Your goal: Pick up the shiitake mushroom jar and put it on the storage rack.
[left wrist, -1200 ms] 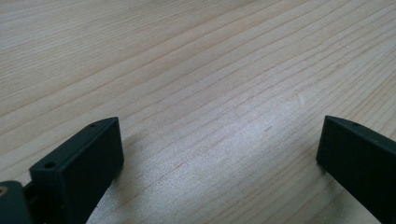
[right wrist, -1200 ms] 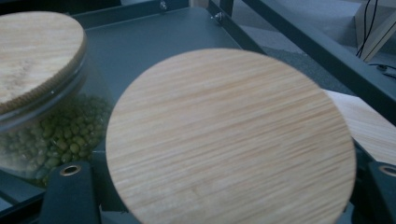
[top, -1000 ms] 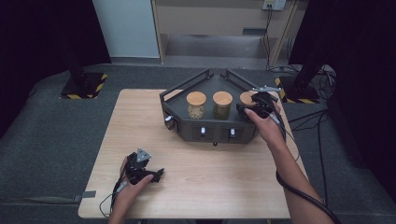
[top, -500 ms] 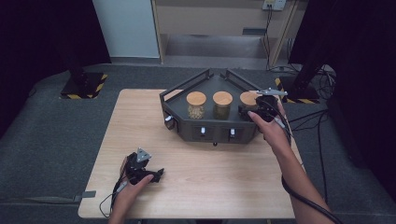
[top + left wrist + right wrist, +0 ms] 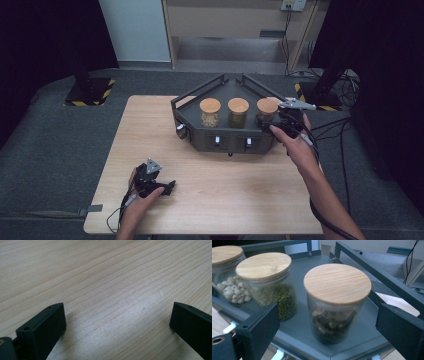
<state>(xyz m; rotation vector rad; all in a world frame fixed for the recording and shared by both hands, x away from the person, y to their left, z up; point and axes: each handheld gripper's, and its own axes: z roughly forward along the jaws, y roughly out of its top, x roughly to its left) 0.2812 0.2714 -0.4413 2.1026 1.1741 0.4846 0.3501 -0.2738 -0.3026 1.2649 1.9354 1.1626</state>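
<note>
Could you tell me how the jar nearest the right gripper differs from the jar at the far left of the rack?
The nearest jar holds dark brown pieces; the far-left jar holds pale round seeds. The nearest jar sits in line with the open right gripper, between its jaws as seen from the right gripper view; the far-left jar stands off to one side. Both are clear glass with round wooden lids, upright in the dark rack.

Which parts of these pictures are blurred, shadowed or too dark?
High view: dark surroundings, table evenly lit. Left gripper view: soft shadows beside the open left claw, sheen on the wood. Right gripper view: right claw blurred, nearest jar sharp.
</note>
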